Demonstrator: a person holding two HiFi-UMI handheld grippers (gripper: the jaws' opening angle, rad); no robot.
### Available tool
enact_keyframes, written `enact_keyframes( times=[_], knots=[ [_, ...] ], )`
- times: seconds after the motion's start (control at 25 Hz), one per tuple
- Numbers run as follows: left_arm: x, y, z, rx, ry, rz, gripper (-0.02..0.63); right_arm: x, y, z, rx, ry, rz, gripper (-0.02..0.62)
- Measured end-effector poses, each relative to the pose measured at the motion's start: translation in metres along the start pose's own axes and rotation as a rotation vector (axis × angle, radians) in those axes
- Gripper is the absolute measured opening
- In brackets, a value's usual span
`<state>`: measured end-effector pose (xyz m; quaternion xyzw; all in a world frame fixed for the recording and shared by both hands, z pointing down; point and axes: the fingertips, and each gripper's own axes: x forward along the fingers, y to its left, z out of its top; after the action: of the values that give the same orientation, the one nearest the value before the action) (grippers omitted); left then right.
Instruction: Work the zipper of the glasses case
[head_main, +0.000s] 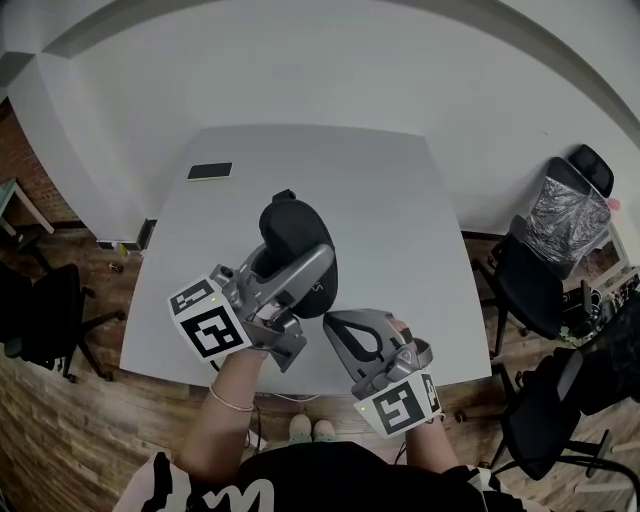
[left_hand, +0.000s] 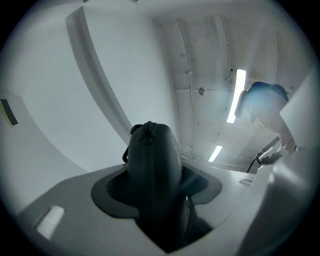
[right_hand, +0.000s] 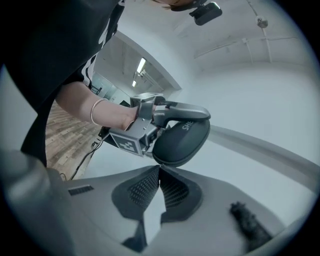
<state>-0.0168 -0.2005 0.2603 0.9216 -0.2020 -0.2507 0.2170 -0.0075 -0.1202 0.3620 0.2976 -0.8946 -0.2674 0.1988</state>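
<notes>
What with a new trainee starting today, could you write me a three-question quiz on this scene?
1. True or false: the right gripper is clamped on the glasses case.
2. Where is the glasses case? A) lying loose on the tabletop B) gripped in the left gripper C) on a chair
3. Name the flat dark thing that lies alone near the far left corner of the table.

Key: 1. False. Its jaws are together with nothing between them. 2. B. 3. A phone.
</notes>
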Motion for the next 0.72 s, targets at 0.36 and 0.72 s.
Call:
enact_keyframes(
  times=[0.36,0.72],
  knots=[
    [0.001,0.003,-0.001,0.061,-0.006,0.051,0.270,0.016,0.012,0.004,0.100,-0.010,0.020,0.008],
    [-0.035,0.016,0.020,0.575,-0.059,0.383,0.272,0.006,-0.029,-0.011,0.318,0.000,-0.224,0.009]
  ],
)
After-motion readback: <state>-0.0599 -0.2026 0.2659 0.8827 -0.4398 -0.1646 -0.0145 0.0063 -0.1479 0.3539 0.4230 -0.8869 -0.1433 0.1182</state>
